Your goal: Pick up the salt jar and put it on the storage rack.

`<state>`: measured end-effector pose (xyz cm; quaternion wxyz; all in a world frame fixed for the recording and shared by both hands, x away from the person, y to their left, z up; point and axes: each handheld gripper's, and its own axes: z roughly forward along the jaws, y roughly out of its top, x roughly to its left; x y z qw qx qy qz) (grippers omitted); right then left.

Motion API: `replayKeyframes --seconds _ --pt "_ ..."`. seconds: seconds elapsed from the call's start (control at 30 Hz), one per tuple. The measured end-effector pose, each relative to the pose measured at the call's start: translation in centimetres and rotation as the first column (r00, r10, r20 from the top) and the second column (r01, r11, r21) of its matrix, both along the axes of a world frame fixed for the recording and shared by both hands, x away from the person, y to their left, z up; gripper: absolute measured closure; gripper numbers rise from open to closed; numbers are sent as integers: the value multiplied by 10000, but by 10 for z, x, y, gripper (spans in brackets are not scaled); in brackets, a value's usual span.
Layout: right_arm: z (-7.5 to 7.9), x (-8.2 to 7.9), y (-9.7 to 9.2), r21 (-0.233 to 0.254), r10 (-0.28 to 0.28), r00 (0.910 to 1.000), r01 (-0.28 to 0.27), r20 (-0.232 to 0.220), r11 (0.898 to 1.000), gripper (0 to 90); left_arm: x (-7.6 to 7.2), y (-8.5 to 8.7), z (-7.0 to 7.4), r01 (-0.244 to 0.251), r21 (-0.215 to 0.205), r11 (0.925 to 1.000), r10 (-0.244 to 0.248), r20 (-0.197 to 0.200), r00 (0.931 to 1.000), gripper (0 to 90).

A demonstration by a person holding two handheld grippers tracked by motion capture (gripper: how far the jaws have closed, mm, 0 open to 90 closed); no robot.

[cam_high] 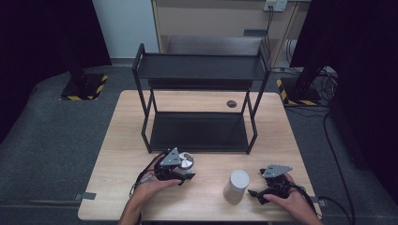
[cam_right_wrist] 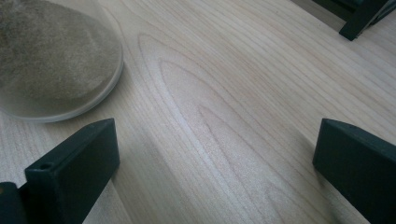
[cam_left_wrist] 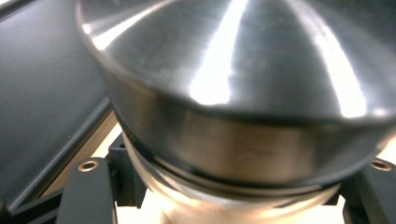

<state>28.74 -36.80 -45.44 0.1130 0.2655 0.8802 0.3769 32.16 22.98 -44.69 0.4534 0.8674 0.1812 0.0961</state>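
Note:
A small jar with a shiny steel lid (cam_high: 186,161) stands on the wooden table (cam_high: 117,140), just in front of the black shelf rack. My left gripper (cam_high: 180,169) is shut on it. In the left gripper view the polished lid (cam_left_wrist: 233,70) looms close, and the jar's body sits between the two black jaws of the left gripper (cam_left_wrist: 229,198). A white and grey cylinder (cam_high: 236,186) stands upright to the right. My right gripper (cam_high: 258,183) rests open just right of it, apart from it. In the right gripper view, the right gripper (cam_right_wrist: 215,154) has bare wood between its jaws and the cylinder's grey fabric base (cam_right_wrist: 51,60) at upper left.
A black two-tier shelf rack (cam_high: 145,126) stands on the middle and back of the table; its lower board (cam_left_wrist: 46,93) lies close behind the jar, and one foot (cam_right_wrist: 357,23) shows at upper right. A round cable hole (cam_high: 231,103) is behind it. Cables trail on the floor at right.

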Motion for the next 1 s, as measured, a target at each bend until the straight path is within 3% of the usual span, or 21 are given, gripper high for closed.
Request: replayKeyframes --seconds 0.27,0.57,1.0 --pt "0 0 0 2 0 10000 0 0 10000 13 -1 1 10 310 179 9994 -309 -56 9995 298" --pt "0 0 0 3 -7 10000 7 2 10000 13 -4 15 34 509 97 9987 -508 -62 9987 298" --pt "0 0 0 5 -18 10000 18 3 10000 13 12 7 76 1200 440 9918 -1200 -33 9928 298"
